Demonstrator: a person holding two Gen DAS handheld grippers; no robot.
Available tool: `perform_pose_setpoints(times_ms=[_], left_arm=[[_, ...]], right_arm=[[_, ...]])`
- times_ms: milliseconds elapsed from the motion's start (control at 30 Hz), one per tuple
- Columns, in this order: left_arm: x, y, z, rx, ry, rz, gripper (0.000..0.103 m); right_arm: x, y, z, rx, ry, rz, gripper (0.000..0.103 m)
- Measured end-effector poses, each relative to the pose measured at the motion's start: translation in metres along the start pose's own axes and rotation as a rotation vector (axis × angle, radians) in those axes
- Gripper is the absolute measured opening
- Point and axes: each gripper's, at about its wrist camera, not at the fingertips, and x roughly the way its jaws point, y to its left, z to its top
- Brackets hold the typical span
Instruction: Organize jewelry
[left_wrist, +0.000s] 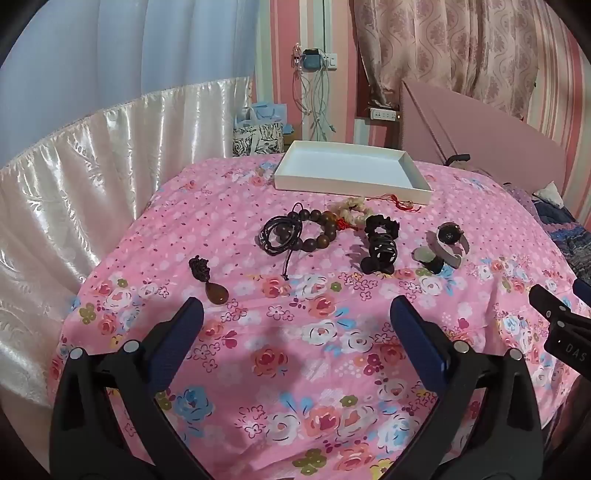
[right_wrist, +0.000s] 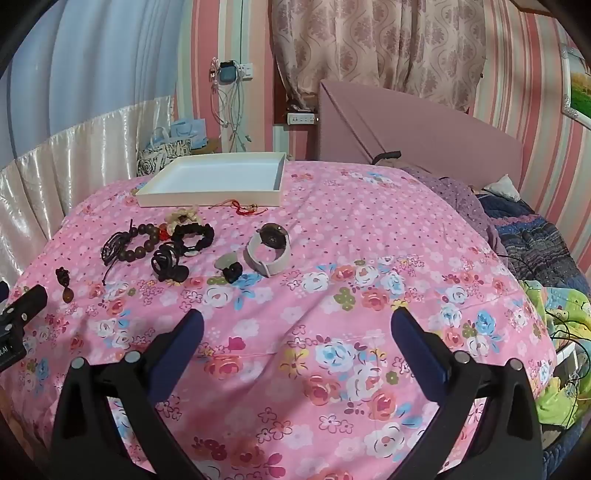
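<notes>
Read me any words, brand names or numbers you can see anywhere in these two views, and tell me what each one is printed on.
"DAS": white letters on the black body of the right gripper, at the right edge of the left wrist view.
White letters on the left gripper, at the left edge of the right wrist view: cut off, unreadable.
White box, watch, shopping bags: no readable text.

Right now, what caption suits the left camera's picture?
Open left gripper hovers before jewelry beside an empty white tray.
</notes>
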Motion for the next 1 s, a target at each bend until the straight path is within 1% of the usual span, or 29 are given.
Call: perform_pose_setpoints(times_ms=[1000], left_arm=[[0.0022,0.0018,0.0002,0.004,0.002,0.003,0.100]], right_arm=[[0.0010,0.0026,0.0004,-0.007,-0.006,-0.006,0.101]])
